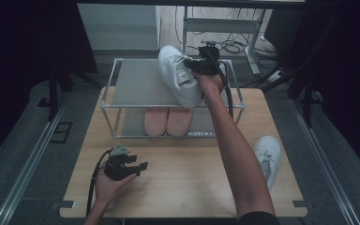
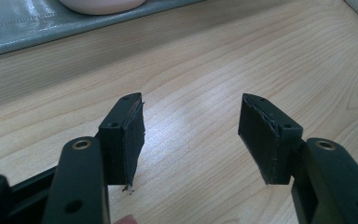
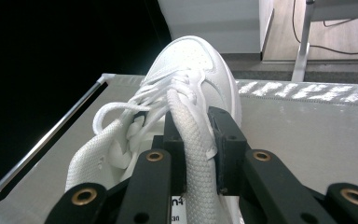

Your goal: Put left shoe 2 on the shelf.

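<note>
In the high view, the right hand-held gripper (image 1: 200, 65) sits at upper centre of the frame, above the top shelf of a metal-framed shoe rack (image 1: 136, 84), with the person's forearm (image 1: 234, 145) reaching up to it from the bottom edge. It is clamped on a white sneaker (image 1: 180, 75) that lies on the right part of that grey top shelf, toe pointing toward the top of the frame. The right gripper view confirms the grasp: the two black jaws are closed on the padded side wall of the sneaker's collar (image 3: 196, 149), with the laces and toe cap beyond them in the centre of the frame. On the lower shelf, at centre of the high view, a pair of pink shoes (image 1: 168, 121) stands side by side. A second white sneaker (image 1: 267, 157) lies on the wooden surface (image 1: 183, 173) at the right of the frame, well apart from the rack. The left hand-held gripper (image 1: 138, 166) rests low over the surface at lower left, released; the left gripper view shows its jaws wide apart with bare wood between them.
</note>
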Tool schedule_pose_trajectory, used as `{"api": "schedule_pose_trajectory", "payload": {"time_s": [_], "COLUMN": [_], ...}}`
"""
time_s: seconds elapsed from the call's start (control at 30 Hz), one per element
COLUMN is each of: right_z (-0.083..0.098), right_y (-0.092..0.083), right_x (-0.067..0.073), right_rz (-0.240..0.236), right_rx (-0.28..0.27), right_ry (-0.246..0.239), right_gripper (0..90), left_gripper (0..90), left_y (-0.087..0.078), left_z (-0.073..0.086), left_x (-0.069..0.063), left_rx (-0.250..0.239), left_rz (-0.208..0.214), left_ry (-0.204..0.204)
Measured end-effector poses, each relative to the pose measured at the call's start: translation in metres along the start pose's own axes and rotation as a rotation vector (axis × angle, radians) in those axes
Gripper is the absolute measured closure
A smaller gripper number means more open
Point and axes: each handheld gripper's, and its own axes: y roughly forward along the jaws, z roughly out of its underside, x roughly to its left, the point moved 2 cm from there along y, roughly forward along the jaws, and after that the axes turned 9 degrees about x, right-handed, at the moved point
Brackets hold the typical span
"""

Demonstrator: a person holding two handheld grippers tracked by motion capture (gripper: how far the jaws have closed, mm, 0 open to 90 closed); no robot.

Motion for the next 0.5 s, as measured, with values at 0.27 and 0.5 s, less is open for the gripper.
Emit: {"api": "schedule_pose_trajectory", "payload": {"time_s": [0.27,0.5], "right_z": [-0.001,0.002], "right_y": [0.013,0.018], "right_x": [0.001,-0.009], "right_rz": [0.009,-0.009], "right_rx": [0.021,0.033], "right_ry": [0.014,0.011], "right_gripper": [77.3,66.8], "left_gripper": [40.4,40.4], "left_y": [-0.003,-0.003], "left_z": [0.0,0.0], "left_x": [0.001,0.001], "left_rx": [-0.01,-0.011], "left_rz": [-0.003,-0.004], "left_ry": [-0.003,0.001]}}
